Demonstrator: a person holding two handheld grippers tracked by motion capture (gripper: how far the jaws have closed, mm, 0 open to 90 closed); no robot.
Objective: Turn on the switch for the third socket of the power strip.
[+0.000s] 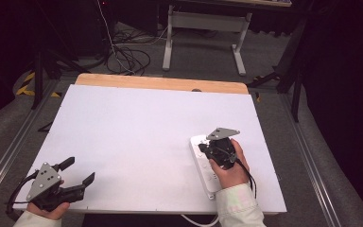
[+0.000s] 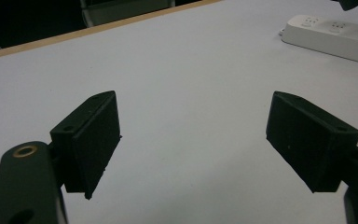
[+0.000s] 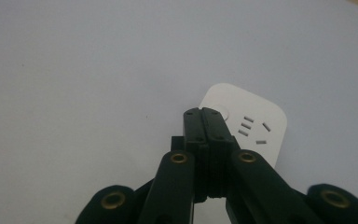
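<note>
In the high view, the left gripper (image 1: 81, 172) sits at the lower left of the frame, near the front edge of the white table (image 1: 137, 137). A hand (image 1: 52, 210) holds it from below, and a grey three-cornered plate is mounted on top. Its jaws are spread wide apart with nothing between them: released. In the left gripper view, the same gripper (image 2: 193, 135) shows its two black pads well apart over bare table surface, and the power strip (image 2: 335, 35) lies at the upper right of the frame, well apart from those jaws.

At the lower right of the high view, the right hand (image 1: 231, 172) holds the right gripper (image 1: 207, 150) directly over the white power strip (image 1: 203, 165). The strip lies lengthwise near the right edge of the table, running from mid-frame toward the front edge; a white cable leaves its near end and drops past the table edge at the bottom.

In the right gripper view, the right gripper (image 3: 207, 114) is clenched: the two jaws are pressed flat against each other with nothing between them. The joined tips stand over the rounded end of the power strip (image 3: 256, 126), at a round button beside a group of socket slots. Whether the tips touch the button cannot be determined.

Farther back, the bare wooden rear edge (image 1: 160, 83) of the table crosses the upper half of the high view.
</note>
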